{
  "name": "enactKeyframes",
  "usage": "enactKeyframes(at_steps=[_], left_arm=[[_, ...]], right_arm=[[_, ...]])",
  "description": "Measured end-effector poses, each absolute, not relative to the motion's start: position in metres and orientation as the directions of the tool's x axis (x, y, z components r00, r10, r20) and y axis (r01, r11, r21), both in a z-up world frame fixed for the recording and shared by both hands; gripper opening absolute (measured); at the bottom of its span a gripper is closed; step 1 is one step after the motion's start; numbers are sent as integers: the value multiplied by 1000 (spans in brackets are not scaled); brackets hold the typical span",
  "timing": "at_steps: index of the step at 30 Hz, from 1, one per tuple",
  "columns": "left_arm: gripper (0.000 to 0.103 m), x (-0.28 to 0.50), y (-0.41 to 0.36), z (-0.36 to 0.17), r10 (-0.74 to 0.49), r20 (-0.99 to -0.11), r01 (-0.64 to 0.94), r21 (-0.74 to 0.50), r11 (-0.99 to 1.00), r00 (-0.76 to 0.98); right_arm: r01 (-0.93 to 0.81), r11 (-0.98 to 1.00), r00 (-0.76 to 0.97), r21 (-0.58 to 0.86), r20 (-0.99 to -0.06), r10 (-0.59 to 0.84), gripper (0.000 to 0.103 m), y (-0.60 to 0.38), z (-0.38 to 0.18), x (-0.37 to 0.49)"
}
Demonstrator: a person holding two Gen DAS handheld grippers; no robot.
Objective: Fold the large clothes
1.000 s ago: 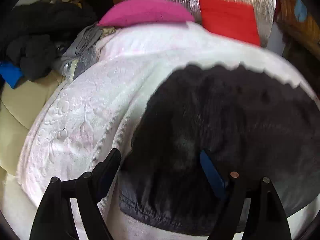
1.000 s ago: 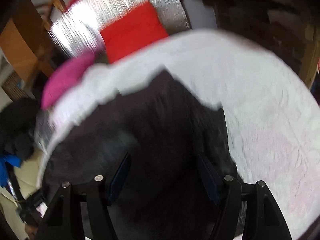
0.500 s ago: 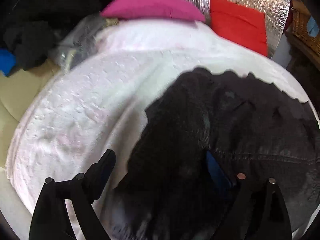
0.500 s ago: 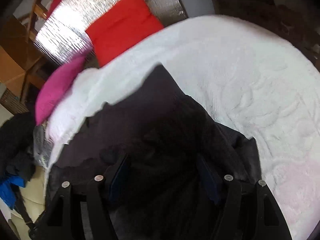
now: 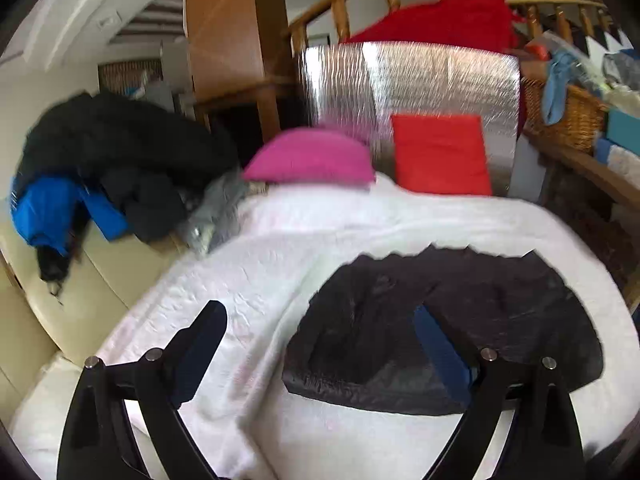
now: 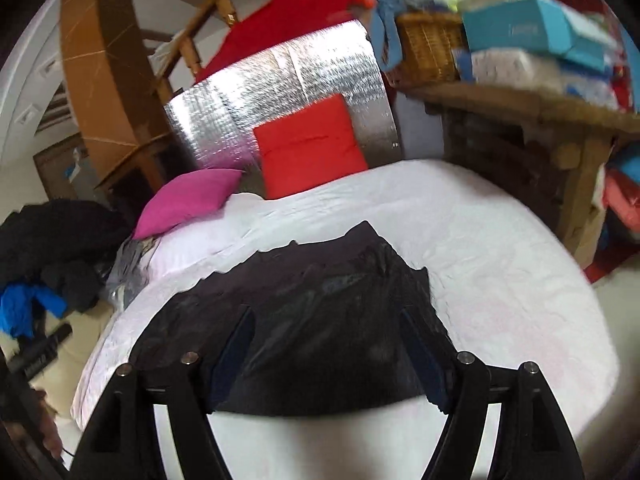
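Note:
A folded black garment lies flat on the white bed cover; it also shows in the right wrist view. My left gripper is open and empty, raised above the garment's left edge, its right finger over the cloth. My right gripper is open and empty, held above the garment's near part, touching nothing.
A pink pillow and a red pillow lean at the bed's head against a silver panel. A heap of black and blue clothes lies at left. A wicker basket and boxes sit on a wooden shelf at right.
Both grippers have lifted and pulled back from the black garment, which now lies folded on the bed. The views now take in the room behind the bed.

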State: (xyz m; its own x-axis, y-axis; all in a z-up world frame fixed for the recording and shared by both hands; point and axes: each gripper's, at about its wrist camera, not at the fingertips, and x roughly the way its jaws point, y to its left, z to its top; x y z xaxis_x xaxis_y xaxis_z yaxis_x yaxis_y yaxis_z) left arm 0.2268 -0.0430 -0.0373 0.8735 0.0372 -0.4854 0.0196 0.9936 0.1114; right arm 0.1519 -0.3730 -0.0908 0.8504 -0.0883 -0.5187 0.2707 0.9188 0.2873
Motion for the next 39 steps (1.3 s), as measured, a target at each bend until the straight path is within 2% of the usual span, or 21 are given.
enactKeyframes(at_steps=[1, 6, 13, 26, 39], left_arm=[[102, 217, -45, -33, 43, -471, 15, 118, 993, 881], [103, 150, -46, 7, 76, -323, -23, 164, 986, 943], [103, 93, -38, 39, 47, -266, -3, 163, 987, 963], [103, 47, -18, 70, 21, -247, 1, 91, 996, 969], [103, 27, -12, 76, 27, -225, -6, 92, 996, 974]], right_arm=[[271, 921, 852, 279, -515, -95, 78, -368, -84, 141], [271, 936, 854, 226, -506, -125, 78, -334, -51, 91], [251, 952, 867, 173, -478, -141, 78, -288, -16, 43], [280, 950, 893, 135, -401, -206, 78, -242, 21, 6], [277, 957, 873, 83, -437, -215, 78, -223, 21, 11]])
